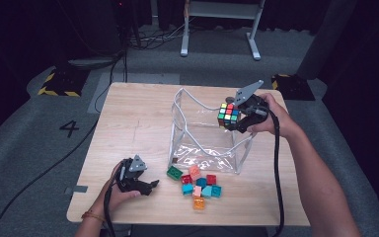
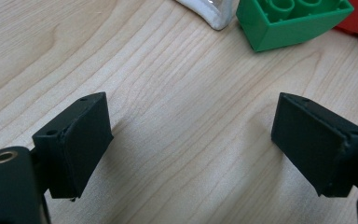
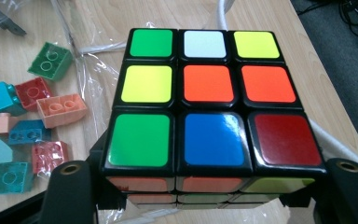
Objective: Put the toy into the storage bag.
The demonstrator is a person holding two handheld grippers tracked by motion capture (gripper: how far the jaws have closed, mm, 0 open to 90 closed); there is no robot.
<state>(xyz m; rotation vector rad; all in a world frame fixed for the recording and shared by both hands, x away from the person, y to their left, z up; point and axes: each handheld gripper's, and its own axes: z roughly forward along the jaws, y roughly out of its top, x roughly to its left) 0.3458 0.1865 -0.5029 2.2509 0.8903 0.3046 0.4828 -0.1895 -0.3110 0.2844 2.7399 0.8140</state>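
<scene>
Black tongs on the right are clenched on a puzzle cube, held above the far right rim of a clear plastic bag that stands open on the wooden surface. From the high view the cube reads as a small multicoloured block beside the right hand. The right gripper view brings its top face close: green, white and yellow stickers in the far row, yellow and two orange in the middle, green, blue and dark red nearest the camera, with the two jaws pressed to its lower sides.

The left tongs rest low at the near left of the surface, held by the left hand, released and holding nothing. The left gripper view shows bare wood grain between the two spread jaws, with a green brick just ahead and a corner of the bag's white edge beside it.

Inside the bag I can make out no toys; its crumpled clear floor lies flat. The bricks, teal, red, peach, orange and green, lie in a loose cluster outside it, just before its near edge.

Wide open wood spreads over the far left of the surface, and a strip is free along the near edge.
</scene>
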